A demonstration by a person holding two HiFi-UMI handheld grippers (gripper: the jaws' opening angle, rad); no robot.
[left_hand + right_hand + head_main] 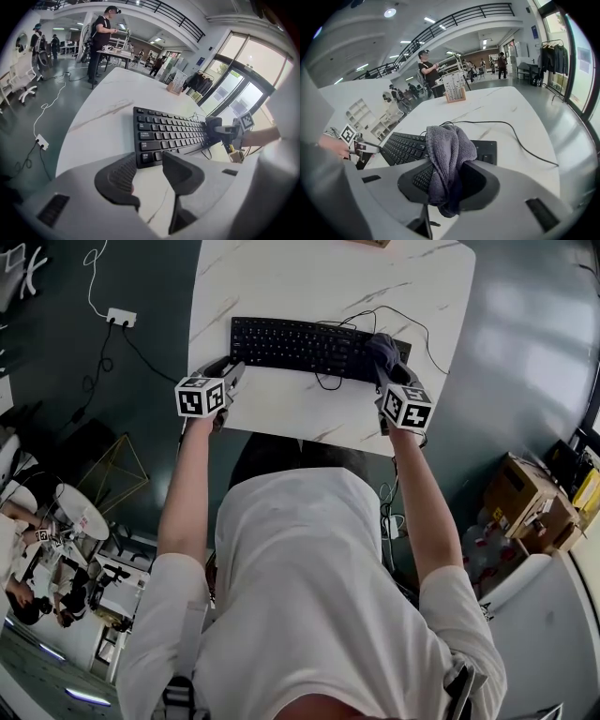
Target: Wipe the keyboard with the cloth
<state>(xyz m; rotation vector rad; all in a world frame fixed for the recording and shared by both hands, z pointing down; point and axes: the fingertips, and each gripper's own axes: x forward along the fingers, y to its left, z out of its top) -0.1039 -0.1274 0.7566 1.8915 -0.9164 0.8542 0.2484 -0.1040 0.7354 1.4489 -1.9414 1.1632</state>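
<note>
A black keyboard [300,346] lies across the white marble table [281,277]. My right gripper [382,360] is shut on a grey cloth [446,154], and the bunched cloth [382,351] rests over the keyboard's right end [403,146]. My left gripper [230,378] hovers at the keyboard's near left corner; its jaws stand apart with nothing between them. From the left gripper [146,176] view the keyboard [168,135] stretches away toward the right gripper [225,133].
The keyboard cable [394,320] loops over the table behind and right of the keyboard. A wooden holder [454,96] stands at the table's far end. A power strip [121,317] and cord lie on the dark floor at left. Cardboard boxes [534,502] sit at right. People stand in the background.
</note>
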